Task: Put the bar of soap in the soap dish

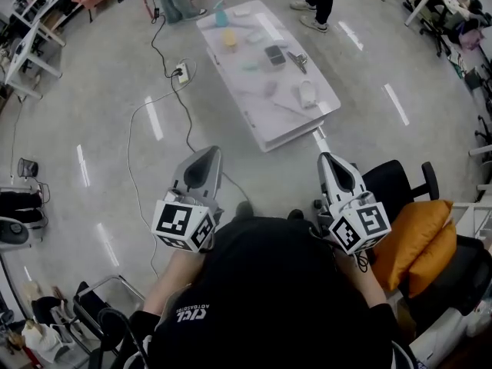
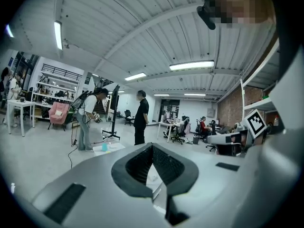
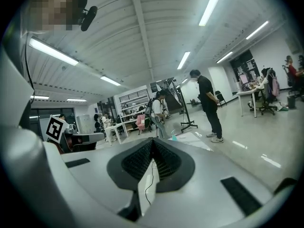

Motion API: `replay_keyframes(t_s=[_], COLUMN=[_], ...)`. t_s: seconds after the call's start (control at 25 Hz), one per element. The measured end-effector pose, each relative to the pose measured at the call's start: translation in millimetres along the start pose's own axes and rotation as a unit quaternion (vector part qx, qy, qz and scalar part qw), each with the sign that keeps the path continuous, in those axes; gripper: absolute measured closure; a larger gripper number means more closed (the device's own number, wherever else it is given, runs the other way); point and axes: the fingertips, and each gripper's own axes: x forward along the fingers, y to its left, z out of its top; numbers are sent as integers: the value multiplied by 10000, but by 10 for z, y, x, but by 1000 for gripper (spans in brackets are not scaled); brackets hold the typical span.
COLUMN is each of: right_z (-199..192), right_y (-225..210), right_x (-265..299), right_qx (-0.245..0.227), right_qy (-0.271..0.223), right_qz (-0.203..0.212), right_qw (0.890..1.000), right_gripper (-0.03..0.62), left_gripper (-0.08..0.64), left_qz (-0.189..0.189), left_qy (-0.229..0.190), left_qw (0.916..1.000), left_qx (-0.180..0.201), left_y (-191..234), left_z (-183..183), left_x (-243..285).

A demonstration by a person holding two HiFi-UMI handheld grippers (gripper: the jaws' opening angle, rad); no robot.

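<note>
Holds the left gripper [image 1: 206, 157] and the right gripper [image 1: 329, 161] side by side over the floor, well short of the near end of the white table [image 1: 257, 114]. Points both toward that table. Has each pair of jaws pressed together at the tips, with nothing between them.

Cannot pick out the bar of soap or the soap dish for certain among the small things along the table top. Sees there a teal bottle [image 1: 221, 14] at the far end, a yellow piece [image 1: 229, 38] just nearer, a dark block [image 1: 274, 54] mid-table and a white rounded piece [image 1: 307, 93] toward the near end. Finds all of these well apart from both closed claws, touched by neither.
</note>
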Motion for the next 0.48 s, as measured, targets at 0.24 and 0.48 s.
replay_keyframes(t_s=[0.24, 0.48], right_z=[-145, -223], right_y=[342, 97], right_x=[141, 130], right_qx=[-64, 93], right_qy=[314, 651], right_qz=[-48, -249], right_qw=[9995, 9975], right_gripper=[575, 575], left_gripper=[551, 551], left_qz=[-102, -37], left_qy=[130, 265], left_qw=[9996, 9991], left_qx=[-208, -344], left_y=[372, 397], left_z=[-121, -182], left_x=[-107, 64])
